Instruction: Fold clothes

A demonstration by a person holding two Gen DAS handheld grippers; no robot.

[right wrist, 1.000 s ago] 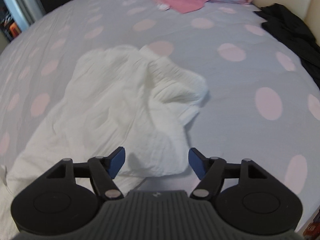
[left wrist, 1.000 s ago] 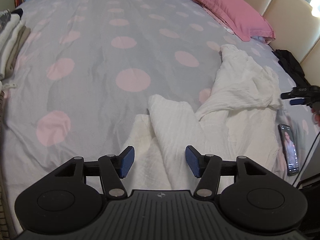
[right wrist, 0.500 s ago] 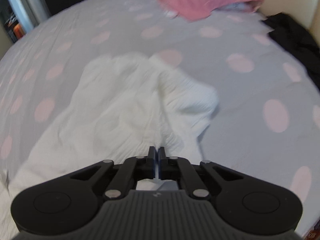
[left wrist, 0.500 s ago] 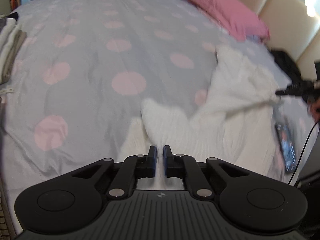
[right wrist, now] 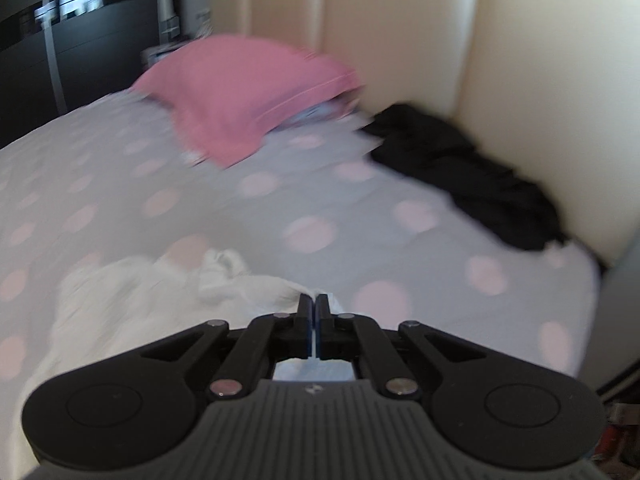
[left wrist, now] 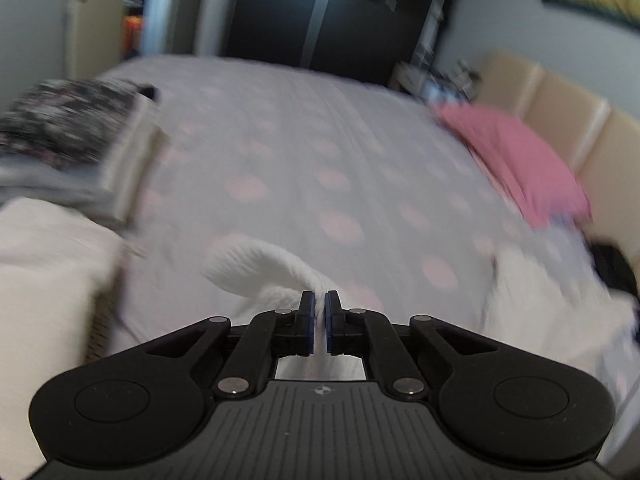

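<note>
Your left gripper (left wrist: 318, 312) is clamped on a pinch of the white ribbed knit garment (left wrist: 260, 268), with fabric showing in the thin slot between its blue pads. Your right gripper (right wrist: 314, 314) is pinched tight on another edge of the same garment (right wrist: 160, 292); a sliver of white cloth sits between its jaws.

The garment lies at the near edge of the bed, on the grey bedspread with pink dots (left wrist: 300, 152). From the left wrist view, one flap curls up and over in front of the gripper, and a second mass of the cloth trails toward the right side of the bed. From the right wrist view, the bulk is bunched to the left of the gripper. Both views are motion-blurred, so which hem or corner each hand has taken cannot be told with confidence.

Handling assessment: the fabric is soft, light and limp. It will sag and drape from any hold and will not keep a shape unaided. The ribbed knit is likely to stretch under tension. Take it at corners or along a hem, and keep both holds level and apart so it hangs flat.

Also noted: a pink pillow (right wrist: 248, 96) and a crumpled black garment (right wrist: 460, 168) by the cream padded headboard (right wrist: 400, 40), well apart from the work; a stack of folded clothes (left wrist: 68, 140) at the left edge.
</note>
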